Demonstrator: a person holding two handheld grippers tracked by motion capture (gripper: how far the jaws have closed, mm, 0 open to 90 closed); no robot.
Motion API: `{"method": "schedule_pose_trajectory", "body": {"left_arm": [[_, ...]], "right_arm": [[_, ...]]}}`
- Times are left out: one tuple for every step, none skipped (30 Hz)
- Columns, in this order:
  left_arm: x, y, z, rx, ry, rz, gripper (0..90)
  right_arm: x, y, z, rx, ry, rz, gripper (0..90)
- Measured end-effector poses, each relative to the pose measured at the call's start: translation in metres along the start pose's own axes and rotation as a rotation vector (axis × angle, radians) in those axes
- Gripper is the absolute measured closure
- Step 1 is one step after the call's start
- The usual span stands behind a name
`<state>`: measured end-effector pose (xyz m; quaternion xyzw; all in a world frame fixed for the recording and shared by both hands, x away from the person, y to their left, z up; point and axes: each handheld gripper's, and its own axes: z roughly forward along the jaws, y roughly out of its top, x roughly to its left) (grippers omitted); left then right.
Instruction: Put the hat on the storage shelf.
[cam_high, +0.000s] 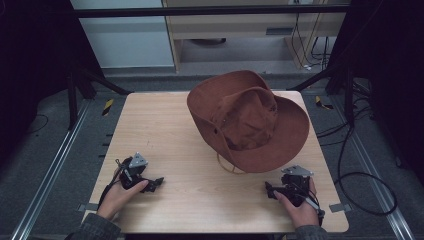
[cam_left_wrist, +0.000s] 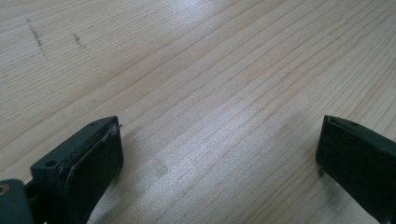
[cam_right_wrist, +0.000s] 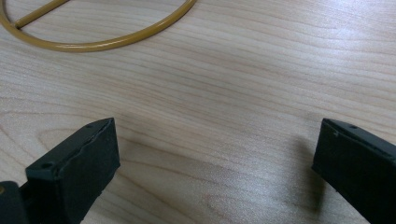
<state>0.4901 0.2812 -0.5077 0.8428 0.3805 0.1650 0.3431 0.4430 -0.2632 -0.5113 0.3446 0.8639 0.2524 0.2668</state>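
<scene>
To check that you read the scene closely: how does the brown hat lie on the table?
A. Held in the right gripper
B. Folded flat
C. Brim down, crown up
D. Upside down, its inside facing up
D: the hat rests on its crown with its hollow inside facing up, and its cord trails onto the table.

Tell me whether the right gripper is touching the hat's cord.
Apart. In the right gripper view, bare wood lies between the open right gripper and the tan cord looped farther ahead; the high view agrees.
</scene>
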Motion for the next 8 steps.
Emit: {"method": "schedule_pose_trajectory", "body": {"left_arm": [[-0.0001, -0.0010, 0.0002, -0.010, 0.001, 0.001, 0.0], [-0.0001, -0.0010, 0.0001, -0.010, 0.002, 0.002, 0.0], [-0.0002, -0.0011, 0.0001, -0.010, 0.004, 0.000, 0.0], [-0.0003, -0.0011, 0.0002, -0.010, 0.004, 0.000, 0.0], [-0.0003, -0.0011, 0.0002, -0.010, 0.004, 0.000, 0.0], [-0.0002, -0.0010, 0.0002, -0.010, 0.003, 0.000, 0.0], [-0.0002, -0.0010, 0.0002, -0.010, 0.003, 0.000, 0.0], [-0.0002, -0.0010, 0.0001, -0.008, 0.002, 0.000, 0.0]], "right_arm": [[0.0000, 0.0000, 0.0000, 0.000, 0.000, 0.000, 0.6], [0.0000, 0.0000, 0.0000, 0.000, 0.000, 0.000, 0.5], [0.0000, 0.0000, 0.0000, 0.000, 0.000, 0.000, 0.5], [0.0001, 0.0000, 0.0000, 0.000, 0.000, 0.000, 0.6], [0.0001, 0.0000, 0.0000, 0.000, 0.000, 0.000, 0.6], [0.0002, 0.0000, -0.0001, 0.000, 0.000, 0.000, 0.5], [0.0001, 0.0000, -0.0001, 0.000, 0.000, -0.001, 0.5], [0.0001, 0.0000, 0.0000, -0.001, 0.000, 0.000, 0.5]]}}
